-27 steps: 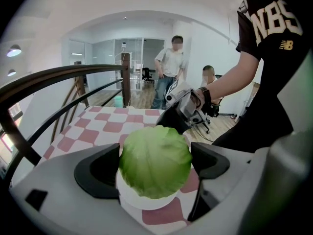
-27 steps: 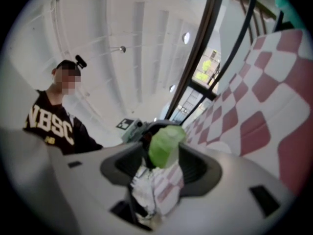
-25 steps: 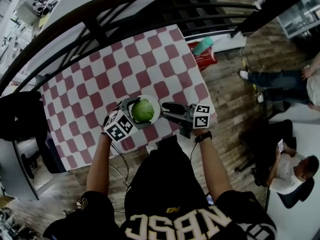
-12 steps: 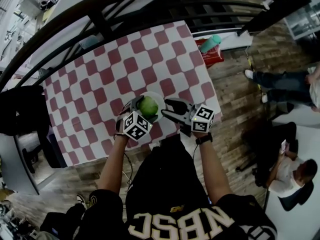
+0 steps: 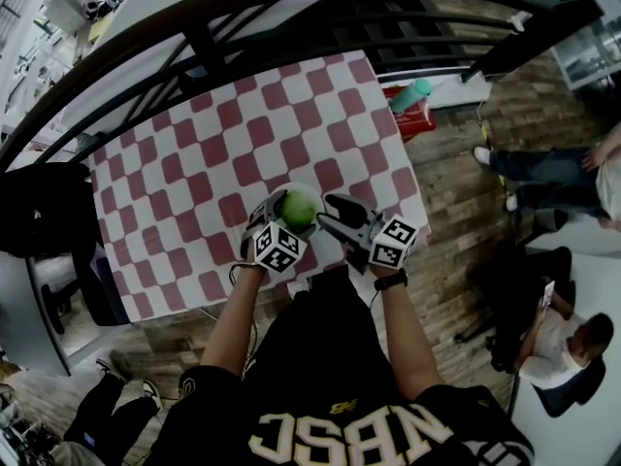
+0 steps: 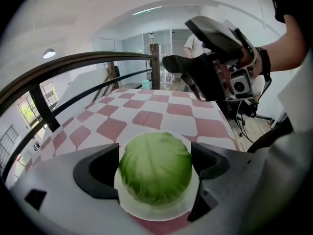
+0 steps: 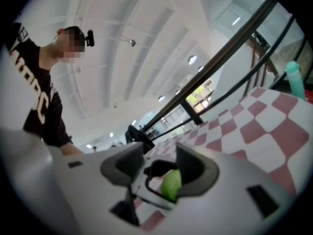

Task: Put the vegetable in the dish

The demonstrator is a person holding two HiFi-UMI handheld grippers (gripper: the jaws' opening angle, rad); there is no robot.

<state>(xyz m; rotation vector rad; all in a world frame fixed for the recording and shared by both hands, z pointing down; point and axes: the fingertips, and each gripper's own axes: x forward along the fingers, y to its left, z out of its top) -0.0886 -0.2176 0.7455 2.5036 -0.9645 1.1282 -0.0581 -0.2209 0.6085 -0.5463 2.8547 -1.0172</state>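
Observation:
A round green cabbage [image 5: 298, 207] rests on a small white dish [image 5: 312, 196] near the front edge of the red-and-white checked table [image 5: 194, 163]. My left gripper [image 5: 287, 217] straddles it. In the left gripper view the cabbage [image 6: 155, 168] fills the gap, both jaws against its sides, with the dish [image 6: 146, 213] under it. My right gripper [image 5: 335, 214] hovers just right of the dish, open and empty; it also shows in the left gripper view [image 6: 183, 43]. From the right gripper view [image 7: 159, 163] the cabbage [image 7: 171, 185] is visible beyond the jaws.
A dark curved railing [image 5: 194, 37] runs behind the table. A red bag with a teal bottle [image 5: 412, 95] stands off the table's far right corner. People sit on the wooden floor side at right [image 5: 558, 333]; someone's legs [image 5: 107, 406] are at lower left.
My left gripper and the cabbage have shifted a little right, closer to the right gripper, staying over the dish. A person's legs have come into view at lower left.

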